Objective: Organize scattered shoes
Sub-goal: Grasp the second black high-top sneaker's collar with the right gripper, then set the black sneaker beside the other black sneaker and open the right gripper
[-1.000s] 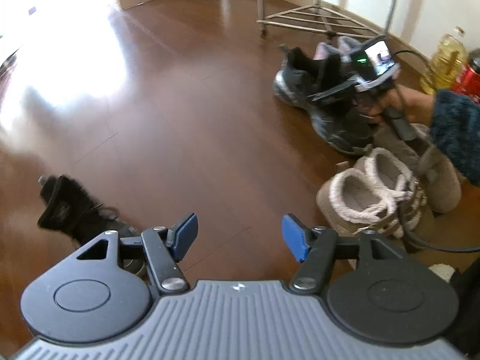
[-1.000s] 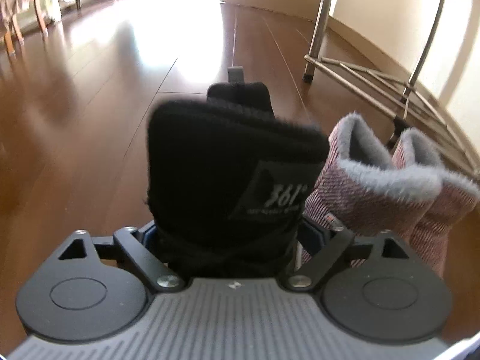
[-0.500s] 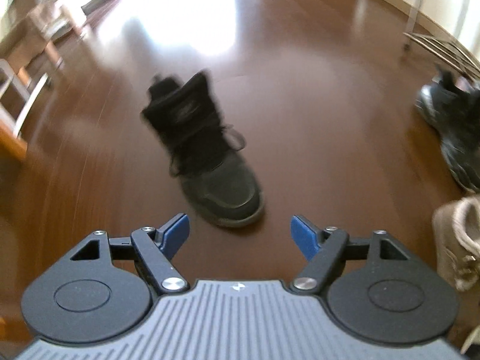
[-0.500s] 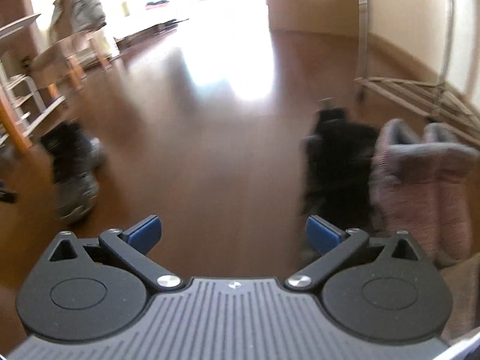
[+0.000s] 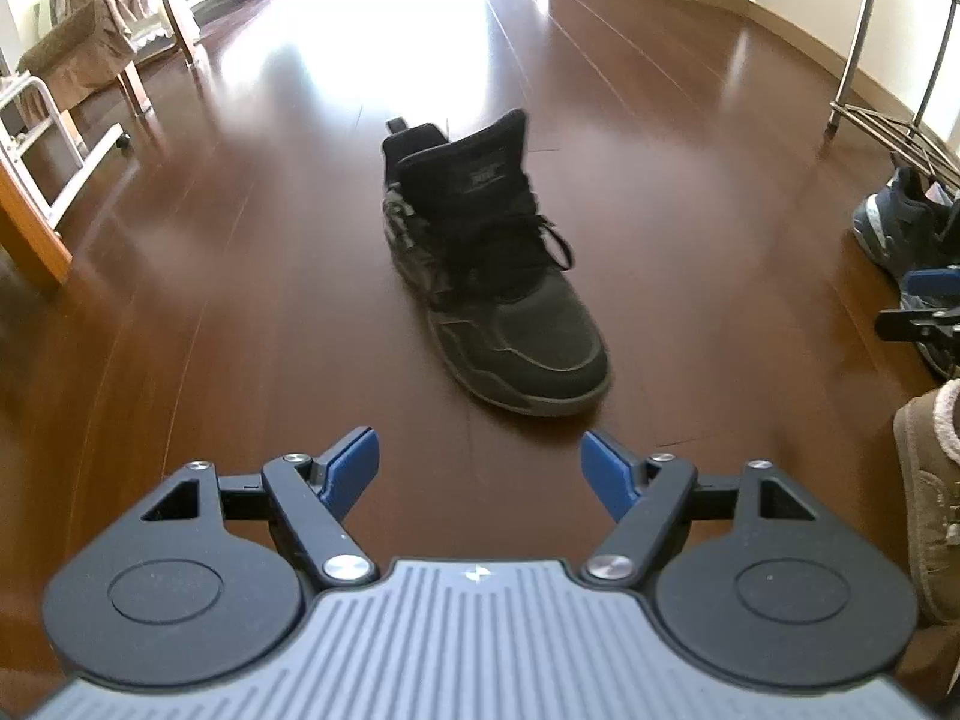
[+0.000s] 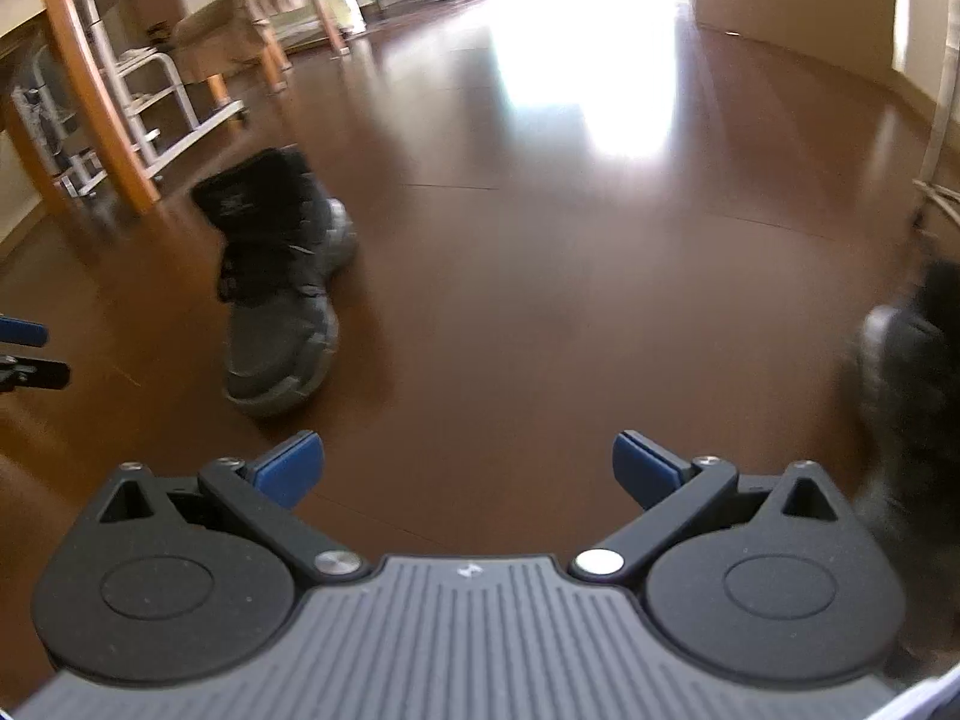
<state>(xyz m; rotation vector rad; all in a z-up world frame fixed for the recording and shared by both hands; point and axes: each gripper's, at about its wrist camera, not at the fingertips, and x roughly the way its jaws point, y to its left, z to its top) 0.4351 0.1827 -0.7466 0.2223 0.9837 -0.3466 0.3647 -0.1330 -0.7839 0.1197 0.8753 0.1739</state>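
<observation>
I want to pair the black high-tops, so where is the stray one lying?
The black high-top shoe stands alone on the wood floor, centre of the left wrist view, just ahead of the open left gripper.

Dark brown wooden floor [image 5: 252,276], glossy, with strong window glare toward the far end. One black high-top shoe [image 5: 492,264] stands upright alone at mid-floor, toe toward the camera. At the right edge, near a metal rack [image 5: 888,114]: a dark sneaker [image 5: 900,228] and a tan fleece-lined shoe [image 5: 930,498]. Chair legs [image 5: 135,84] stand far left.
</observation>
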